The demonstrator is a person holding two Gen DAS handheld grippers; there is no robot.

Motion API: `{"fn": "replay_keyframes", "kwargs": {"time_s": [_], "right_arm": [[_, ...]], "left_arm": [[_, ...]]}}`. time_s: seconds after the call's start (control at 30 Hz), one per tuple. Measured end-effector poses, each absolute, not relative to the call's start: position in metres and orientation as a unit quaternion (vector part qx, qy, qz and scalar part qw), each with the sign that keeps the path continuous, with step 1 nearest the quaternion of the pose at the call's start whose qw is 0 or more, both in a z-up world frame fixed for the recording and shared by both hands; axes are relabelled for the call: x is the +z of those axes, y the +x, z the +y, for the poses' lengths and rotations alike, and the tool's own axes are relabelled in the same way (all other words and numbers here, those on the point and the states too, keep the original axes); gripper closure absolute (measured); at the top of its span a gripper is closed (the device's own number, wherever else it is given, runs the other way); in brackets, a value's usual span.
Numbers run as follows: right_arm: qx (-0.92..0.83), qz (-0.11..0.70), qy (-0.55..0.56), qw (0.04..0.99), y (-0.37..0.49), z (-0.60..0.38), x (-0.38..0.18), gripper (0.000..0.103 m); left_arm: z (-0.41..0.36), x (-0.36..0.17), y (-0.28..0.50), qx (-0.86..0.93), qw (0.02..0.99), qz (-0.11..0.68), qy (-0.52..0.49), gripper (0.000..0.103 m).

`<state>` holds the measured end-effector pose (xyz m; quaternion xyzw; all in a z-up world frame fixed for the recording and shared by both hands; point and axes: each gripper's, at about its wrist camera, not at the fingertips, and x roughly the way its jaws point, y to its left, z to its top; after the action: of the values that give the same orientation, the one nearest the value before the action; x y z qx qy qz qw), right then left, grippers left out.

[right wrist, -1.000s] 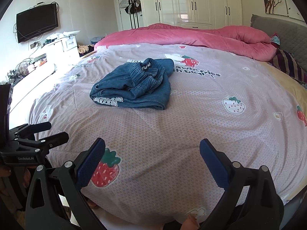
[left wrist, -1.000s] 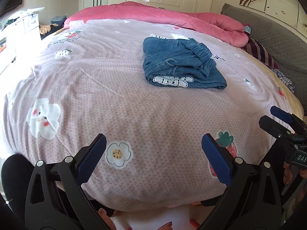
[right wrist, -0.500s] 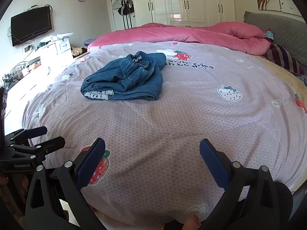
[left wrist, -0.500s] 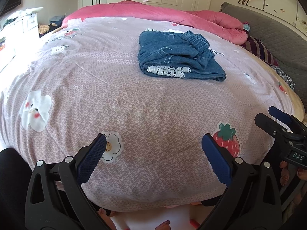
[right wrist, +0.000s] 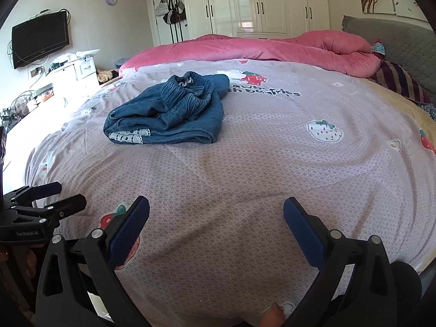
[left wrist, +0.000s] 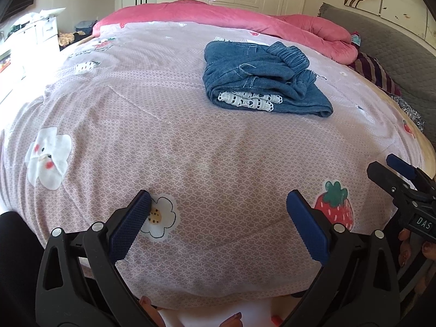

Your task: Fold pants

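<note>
Blue denim pants (left wrist: 261,79) with white lace trim lie folded in a compact bundle on the pink patterned bedspread (left wrist: 190,141), far from both grippers; they also show in the right wrist view (right wrist: 169,114). My left gripper (left wrist: 218,199) is open and empty above the near edge of the bed. My right gripper (right wrist: 216,204) is open and empty over the near edge too. The right gripper also shows at the right edge of the left wrist view (left wrist: 395,169), and the left gripper at the left edge of the right wrist view (right wrist: 58,193).
A pink duvet (right wrist: 259,46) is piled along the far side of the bed. A grey headboard (left wrist: 395,46) and striped pillow (right wrist: 400,81) are at the right. White wardrobes (right wrist: 259,2), a wall TV (right wrist: 41,38) and a white dresser (right wrist: 73,73) stand beyond.
Both grippers have stayed open and empty, drifting slightly at the bed's near edge; the views shifted a little. The folded pants have not moved.
</note>
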<state>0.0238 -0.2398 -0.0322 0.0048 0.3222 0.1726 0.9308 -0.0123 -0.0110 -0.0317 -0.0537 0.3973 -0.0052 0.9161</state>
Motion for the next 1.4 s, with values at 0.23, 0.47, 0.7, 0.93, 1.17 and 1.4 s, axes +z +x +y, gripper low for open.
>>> {"fn": "replay_keyframes", "kwargs": {"time_s": [0.23,0.47,0.7,0.93,1.17,1.4], "right_arm": [[0.170,0.321,0.003,0.932,0.0218,-0.2390,-0.0319,0.005],[0.166,0.323,0.005,0.932,0.0214,-0.2399,-0.0325,0.005],[0.164,0.324,0.006,0.932,0.0215,-0.2409,-0.0328,0.005],[0.164,0.323,0.006,0.932,0.0214,-0.2414,-0.0325,0.005],[0.163,0.324,0.006,0.932,0.0205,-0.2422,-0.0320,0.005],[0.162,0.324,0.006,0.932,0.0204,-0.2420,-0.0318,0.005]], "left_arm": [[-0.0095,-0.0316,-0.0137,-0.003,0.916,0.397,-0.057,0.010],[-0.0106,-0.0306,-0.0152,0.003,0.917,0.395,-0.052,0.010],[-0.0109,-0.0290,-0.0156,0.008,0.917,0.395,-0.049,0.010],[-0.0110,-0.0257,-0.0171,0.009,0.919,0.392,-0.049,0.010],[-0.0107,-0.0253,-0.0171,0.011,0.919,0.392,-0.049,0.009],[-0.0107,-0.0251,-0.0170,0.015,0.919,0.392,-0.045,0.010]]}}
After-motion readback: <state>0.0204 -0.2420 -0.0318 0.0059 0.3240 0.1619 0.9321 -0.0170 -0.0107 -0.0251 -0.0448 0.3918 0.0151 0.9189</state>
